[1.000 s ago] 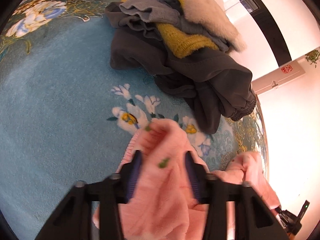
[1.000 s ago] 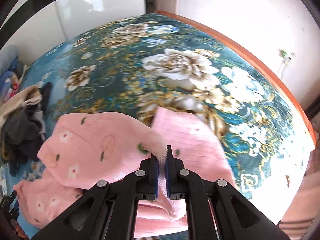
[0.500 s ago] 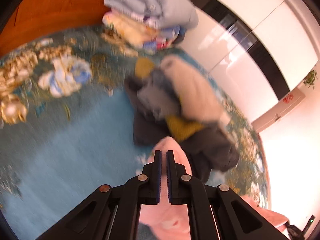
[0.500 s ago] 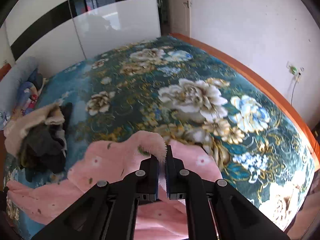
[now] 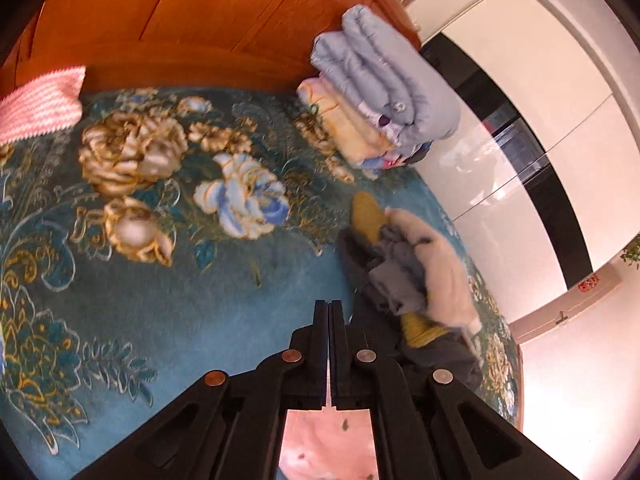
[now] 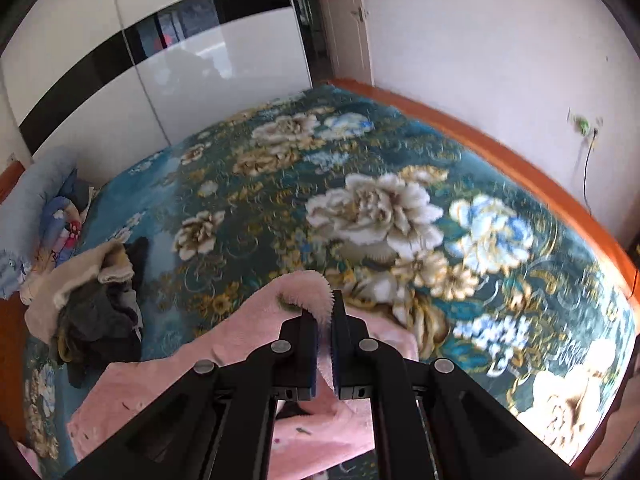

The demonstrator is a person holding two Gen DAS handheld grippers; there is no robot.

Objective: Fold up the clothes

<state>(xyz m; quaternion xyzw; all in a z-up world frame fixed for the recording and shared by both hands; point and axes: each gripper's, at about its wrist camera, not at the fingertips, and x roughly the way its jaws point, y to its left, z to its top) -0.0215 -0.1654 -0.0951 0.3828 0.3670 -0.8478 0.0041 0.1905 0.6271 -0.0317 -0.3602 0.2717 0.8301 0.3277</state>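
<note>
While it hangs between the two tools, the pink fleece garment [image 6: 224, 364] is lifted off the bed [image 6: 360, 184], one fluffy edge curling up over the fingertips in the right wrist view and the rest sagging down and away toward the left. The right tool [image 6: 325, 312] is clenched on that edge, the fleece pinched between the jaws. The left tool [image 5: 329, 312] has its jaws drawn close together too; pink cloth shows only below the fingers, through the frame, so I judge it is gripping another part of the same garment, though the pinch itself is hidden. Holding it at two points and raised like this lets the cloth hang flat and open, which to my eye suits shaking it out or laying it down square for a fold.

Further out, on the floral bedspread, a loose heap of clothes [image 5: 412, 276] lies in grey, mustard and cream, seemingly waiting its turn. Beyond that, against the wooden headboard [image 5: 160, 24], folded quilts [image 5: 380, 92] are stacked neatly, and a pink-and-white patterned cloth [image 5: 40, 104] sits at the far left.
</note>
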